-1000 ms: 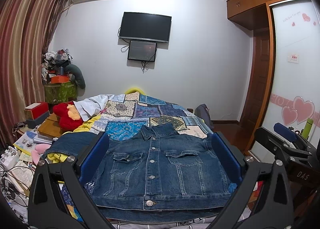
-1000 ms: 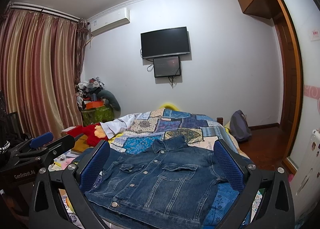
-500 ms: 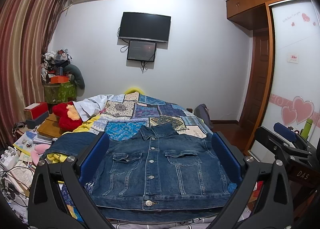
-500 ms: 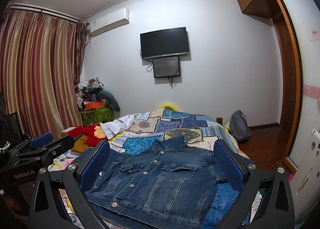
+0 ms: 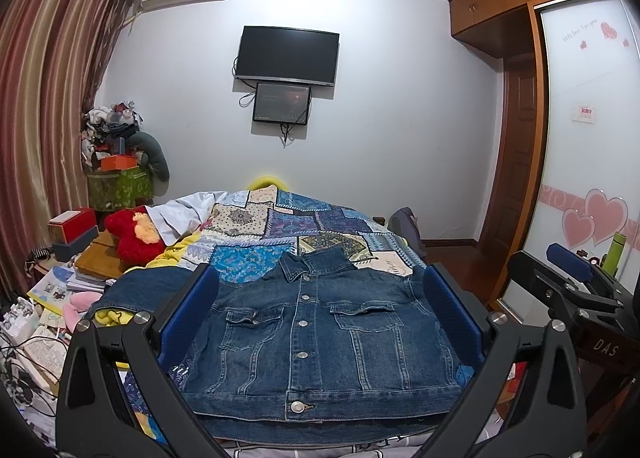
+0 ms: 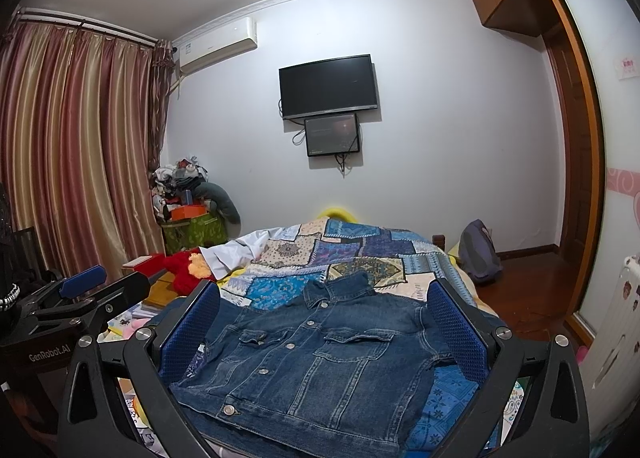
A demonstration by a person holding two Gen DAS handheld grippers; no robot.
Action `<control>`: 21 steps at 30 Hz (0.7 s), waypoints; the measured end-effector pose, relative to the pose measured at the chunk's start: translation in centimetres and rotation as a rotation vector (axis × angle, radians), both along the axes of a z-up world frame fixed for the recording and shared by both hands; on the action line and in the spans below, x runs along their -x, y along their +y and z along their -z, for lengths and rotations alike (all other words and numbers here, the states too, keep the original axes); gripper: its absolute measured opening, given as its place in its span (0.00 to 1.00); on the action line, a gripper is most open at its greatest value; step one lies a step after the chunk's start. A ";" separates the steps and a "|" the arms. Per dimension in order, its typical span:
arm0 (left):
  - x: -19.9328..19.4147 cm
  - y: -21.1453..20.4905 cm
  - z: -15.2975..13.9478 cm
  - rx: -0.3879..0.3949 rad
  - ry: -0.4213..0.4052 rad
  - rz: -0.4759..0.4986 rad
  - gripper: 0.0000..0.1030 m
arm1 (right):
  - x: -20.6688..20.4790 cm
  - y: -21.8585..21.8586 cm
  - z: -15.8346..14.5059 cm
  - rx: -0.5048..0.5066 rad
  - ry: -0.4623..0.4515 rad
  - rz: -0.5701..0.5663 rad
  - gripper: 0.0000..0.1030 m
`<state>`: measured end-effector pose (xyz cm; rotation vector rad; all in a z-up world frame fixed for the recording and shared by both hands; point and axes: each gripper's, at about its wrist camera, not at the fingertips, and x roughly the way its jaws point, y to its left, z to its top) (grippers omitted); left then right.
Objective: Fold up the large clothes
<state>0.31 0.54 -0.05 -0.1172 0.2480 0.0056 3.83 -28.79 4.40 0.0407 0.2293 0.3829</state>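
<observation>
A dark blue denim jacket [image 5: 320,342] lies front-up and buttoned on the bed, collar toward the far wall, sleeves tucked under so it forms a neat rectangle. The right wrist view shows the same jacket [image 6: 316,362], turned slightly. My left gripper [image 5: 320,290] hovers open above its near half, nothing between the blue pads. Over the jacket, my right gripper [image 6: 320,302] is open too and holds nothing. Each gripper shows in the other's view: the right gripper [image 5: 568,282] at the right edge, the left gripper [image 6: 80,290] at the left.
A patchwork quilt [image 5: 304,225] covers the bed. More denim [image 5: 140,290] and a red plush toy [image 5: 134,236] lie at the left, with books and boxes [image 5: 72,225] beside the bed. A backpack [image 6: 478,254] sits on the wooden floor at the right.
</observation>
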 end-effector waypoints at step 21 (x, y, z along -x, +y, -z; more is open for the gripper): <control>-1.1 0.6 0.3 -0.008 0.020 -0.028 1.00 | -1.4 -0.2 0.6 0.001 0.027 0.003 1.00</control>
